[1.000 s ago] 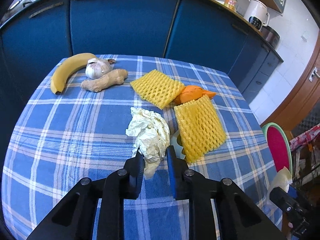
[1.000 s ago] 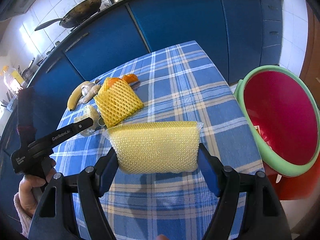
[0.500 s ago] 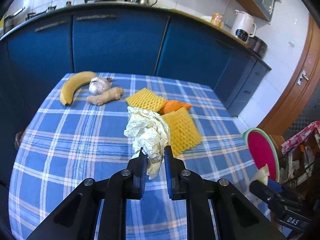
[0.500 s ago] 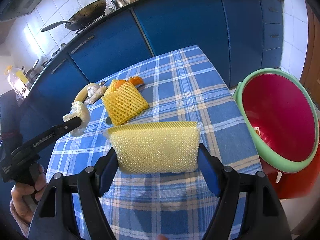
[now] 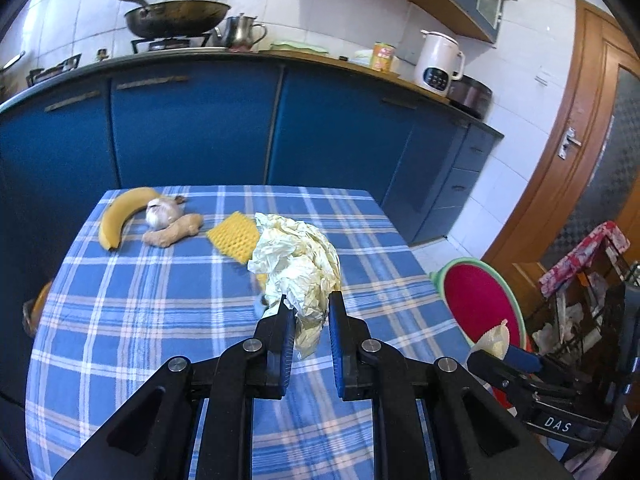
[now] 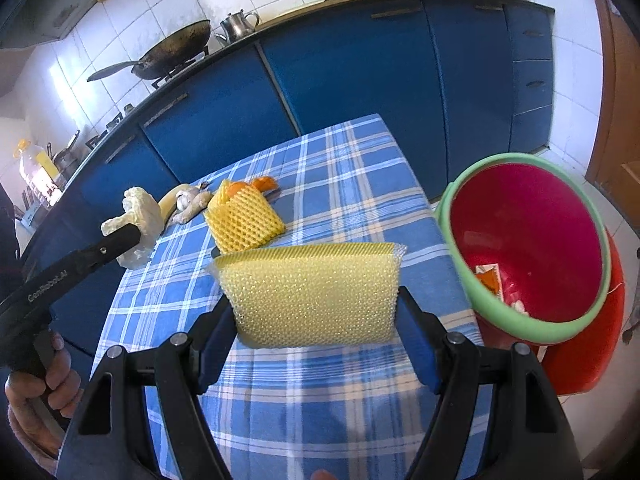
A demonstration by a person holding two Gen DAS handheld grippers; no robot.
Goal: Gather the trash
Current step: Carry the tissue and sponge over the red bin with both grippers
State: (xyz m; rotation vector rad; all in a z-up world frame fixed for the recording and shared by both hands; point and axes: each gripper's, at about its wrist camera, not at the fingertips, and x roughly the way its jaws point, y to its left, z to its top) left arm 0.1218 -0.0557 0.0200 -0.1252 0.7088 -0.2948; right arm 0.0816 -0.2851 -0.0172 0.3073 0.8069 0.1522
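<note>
Yellow banana (image 5: pixel 120 218), garlic (image 5: pixel 162 212) and ginger (image 5: pixel 172 232) lie at ten o'clock on our blue-checked counter (image 5: pixel 160 320). Our left tool (image 5: pixel 308 312) is clenched on crumpled white paper (image 5: pixel 298 260), lifted clear of the cloth. Our right tool (image 6: pixel 316 312) grips a yellow foam net (image 6: pixel 312 292) between wide-set jaws. At three o'clock sits the red bin (image 6: pixel 532 248), beside the counter edge.

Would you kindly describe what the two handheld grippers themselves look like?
Both are black plastic, with angular cut-out arms, silver pivot bolts and blue ribbed pads. The left gripper shows white "GenRobot.AI" lettering along its side in the right wrist view; the right gripper shows white "DAS" lettering. No cables or sleeves show.
</note>
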